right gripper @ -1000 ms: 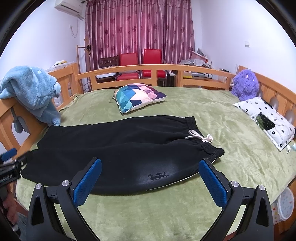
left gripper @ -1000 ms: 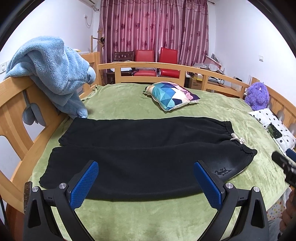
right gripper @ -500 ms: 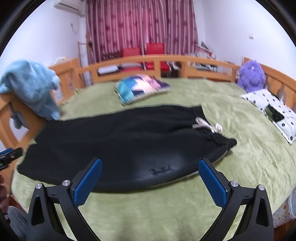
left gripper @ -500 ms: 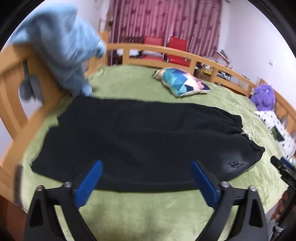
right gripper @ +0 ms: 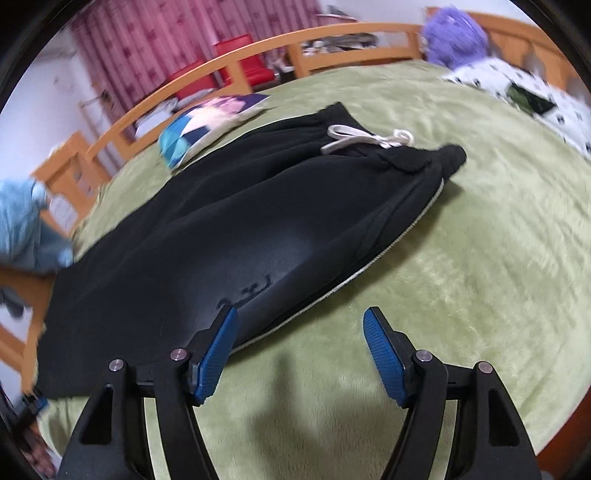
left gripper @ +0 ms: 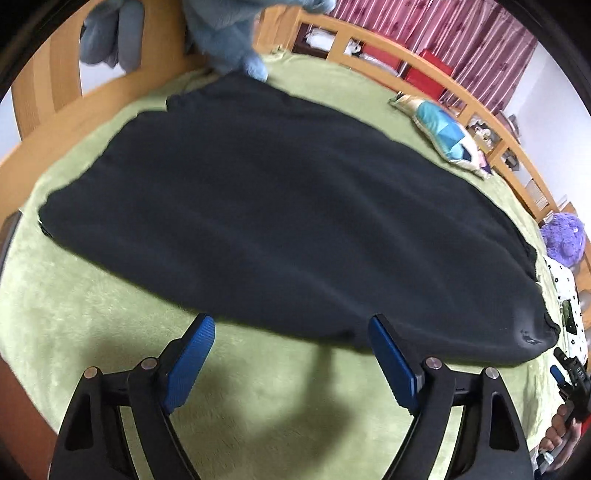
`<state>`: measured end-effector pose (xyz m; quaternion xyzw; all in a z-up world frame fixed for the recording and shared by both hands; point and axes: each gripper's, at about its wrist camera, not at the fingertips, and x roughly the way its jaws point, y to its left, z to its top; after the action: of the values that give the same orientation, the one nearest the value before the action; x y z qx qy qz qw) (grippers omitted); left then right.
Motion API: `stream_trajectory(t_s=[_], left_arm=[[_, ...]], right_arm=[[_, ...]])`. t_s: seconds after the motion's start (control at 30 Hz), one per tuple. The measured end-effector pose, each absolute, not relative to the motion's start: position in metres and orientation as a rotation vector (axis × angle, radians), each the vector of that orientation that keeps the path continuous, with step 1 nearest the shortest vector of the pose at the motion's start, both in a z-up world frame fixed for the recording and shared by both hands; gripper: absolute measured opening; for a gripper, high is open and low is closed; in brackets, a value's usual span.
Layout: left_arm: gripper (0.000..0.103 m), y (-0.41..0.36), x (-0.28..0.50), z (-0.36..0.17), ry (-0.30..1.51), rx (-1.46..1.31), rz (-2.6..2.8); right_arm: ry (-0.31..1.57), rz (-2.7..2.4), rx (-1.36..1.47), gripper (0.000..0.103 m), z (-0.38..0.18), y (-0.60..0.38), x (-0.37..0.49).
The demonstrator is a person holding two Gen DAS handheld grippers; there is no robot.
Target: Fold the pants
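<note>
Presently: black pants (left gripper: 280,206) lie flat on the green blanket (left gripper: 92,332) of a wooden-railed bed (left gripper: 55,122), legs side by side, waistband and white drawstring (right gripper: 364,138) toward the right, cuffs toward the left. No fold is made yet; by my judgement every fold is left to do. Left gripper (left gripper: 291,338): spread, jaws just been closing, nothing between them, poised at the near edge of the leg. Right gripper (right gripper: 301,325): spread, likewise just been closing, near the hip edge, its left pad (right gripper: 218,350) over the cloth, pinching nothing. Beyond: patterned pillow (right gripper: 210,120), purple plush toy (right gripper: 454,31).
</note>
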<state>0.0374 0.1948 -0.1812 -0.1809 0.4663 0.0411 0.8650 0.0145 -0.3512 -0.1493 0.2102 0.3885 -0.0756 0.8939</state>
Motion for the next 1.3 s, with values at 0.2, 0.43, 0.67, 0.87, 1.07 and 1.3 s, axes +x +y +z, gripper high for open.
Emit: stream_trajectory(t_s=[0.2,0.43,0.67,0.87,1.07,1.3], left_arm=[[0.084,0.211,0.059,-0.206,0.983,-0.467,0.085],[0.023,0.214,0.09,-0.207,0.996,-0.488,0.147],[0.01,0.222,0.12,-0.142,0.858,-0.501,0.08],[0.01,0.214,0.177,-0.085,0.745,-0.397,0.082],[0.01,0.201,0.259,-0.059,0.68,-0.33,0.119],[0.011,0.172,0.334,-0.097,0.762,-0.307,0.11]], right_arm=[[0.821,-0.161,0.516,0.07,-0.165,-0.363,0.039],[0.879,-0.128,0.554,0.032,-0.187,-0.358,0.077],[0.775,-0.031,0.456,0.017,-0.138,-0.344,0.096],[0.67,0.008,0.4,0.015,-0.082,-0.337,0.149],[0.595,0.019,0.389,0.015,-0.041,-0.339,0.228],[0.652,0.0,0.353,0.023,-0.07,-0.33,0.311]])
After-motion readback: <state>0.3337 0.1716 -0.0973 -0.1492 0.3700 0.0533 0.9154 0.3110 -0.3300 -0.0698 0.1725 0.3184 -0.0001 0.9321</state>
